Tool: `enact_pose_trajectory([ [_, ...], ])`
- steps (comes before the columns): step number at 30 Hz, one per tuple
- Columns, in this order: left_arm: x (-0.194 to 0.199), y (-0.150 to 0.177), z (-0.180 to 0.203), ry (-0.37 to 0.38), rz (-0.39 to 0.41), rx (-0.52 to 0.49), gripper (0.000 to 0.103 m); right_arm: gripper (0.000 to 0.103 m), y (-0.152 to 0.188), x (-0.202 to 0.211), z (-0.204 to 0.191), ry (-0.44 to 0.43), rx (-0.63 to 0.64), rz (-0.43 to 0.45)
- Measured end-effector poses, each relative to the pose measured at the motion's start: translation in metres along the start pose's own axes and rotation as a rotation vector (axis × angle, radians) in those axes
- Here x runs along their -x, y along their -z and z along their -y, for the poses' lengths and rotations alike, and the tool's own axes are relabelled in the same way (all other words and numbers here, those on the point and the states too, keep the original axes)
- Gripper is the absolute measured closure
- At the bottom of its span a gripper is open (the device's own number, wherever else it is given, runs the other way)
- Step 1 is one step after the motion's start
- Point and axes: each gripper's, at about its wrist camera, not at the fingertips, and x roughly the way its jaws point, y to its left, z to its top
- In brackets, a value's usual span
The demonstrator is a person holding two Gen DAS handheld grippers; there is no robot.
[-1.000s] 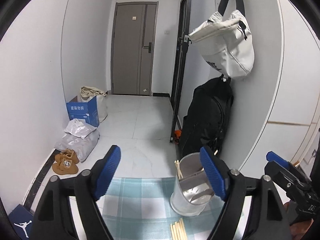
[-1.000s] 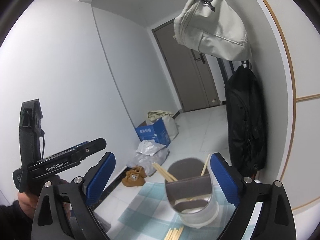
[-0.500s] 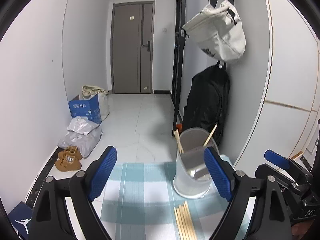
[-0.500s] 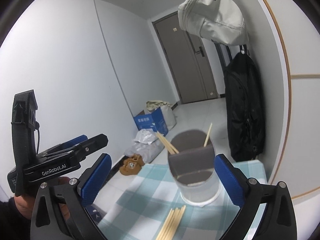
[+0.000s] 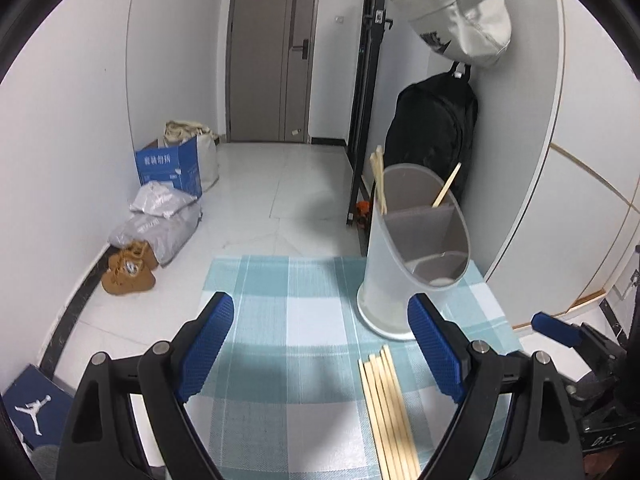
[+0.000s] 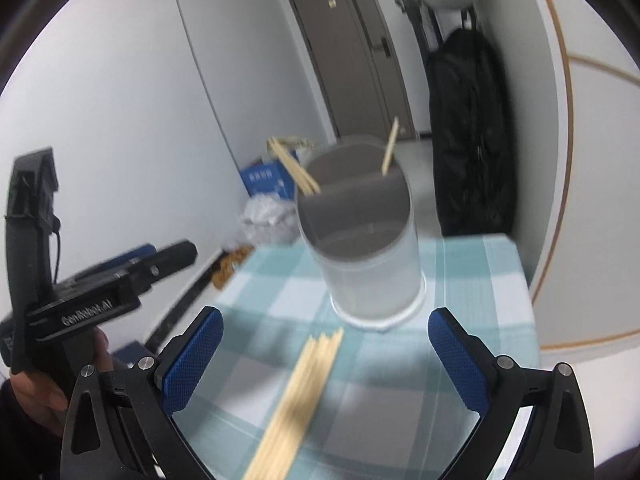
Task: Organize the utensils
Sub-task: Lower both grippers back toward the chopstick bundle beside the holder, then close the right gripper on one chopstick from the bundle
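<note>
A translucent utensil holder (image 5: pixel 416 256) (image 6: pixel 366 248) with a grey divider stands on a blue-and-white checked cloth (image 5: pixel 296 320) (image 6: pixel 472 280). A few wooden chopsticks (image 5: pixel 378 180) (image 6: pixel 294 170) lean in its back compartment. A bundle of several loose chopsticks (image 5: pixel 388 408) (image 6: pixel 298 396) lies flat on the cloth in front of the holder. My left gripper (image 5: pixel 320 344) hangs open above the cloth, nothing between its blue pads. My right gripper (image 6: pixel 324 356) is open too, with the loose bundle below and between its fingers, untouched. Each gripper shows at the edge of the other's view.
The cloth covers a small table against the right-hand wall (image 5: pixel 520 160). A black backpack (image 5: pixel 432 132) and a white bag (image 5: pixel 460 12) hang behind the holder. On the floor to the left are a blue box (image 5: pixel 170 168), grey bags (image 5: pixel 160 220), brown shoes (image 5: pixel 128 268) and a shoebox (image 5: pixel 32 412).
Both grippers have come down and tilted towards the table, so the cloth, the holder and the loose chopsticks now fill more of both views. Both stayed open.
</note>
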Motion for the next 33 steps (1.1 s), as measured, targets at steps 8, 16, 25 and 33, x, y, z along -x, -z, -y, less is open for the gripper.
enact_pose_trajectory([
  [8, -0.026, 0.018, -0.022, 0.008, -0.107, 0.061, 0.017, 0.017, 0.022, -0.044, 0.005, 0.05, 0.011, -0.202],
  [16, -0.042, 0.018, -0.051, -0.009, -0.176, 0.177, 0.017, 0.052, 0.028, -0.099, 0.006, 0.076, -0.003, -0.377],
  [25, -0.04, 0.015, -0.065, 0.028, -0.19, 0.259, 0.017, 0.07, 0.029, -0.133, -0.008, 0.152, 0.07, -0.492],
  [33, -0.044, 0.013, -0.074, 0.039, -0.205, 0.31, 0.017, 0.086, 0.023, -0.141, -0.015, 0.23, 0.102, -0.585],
])
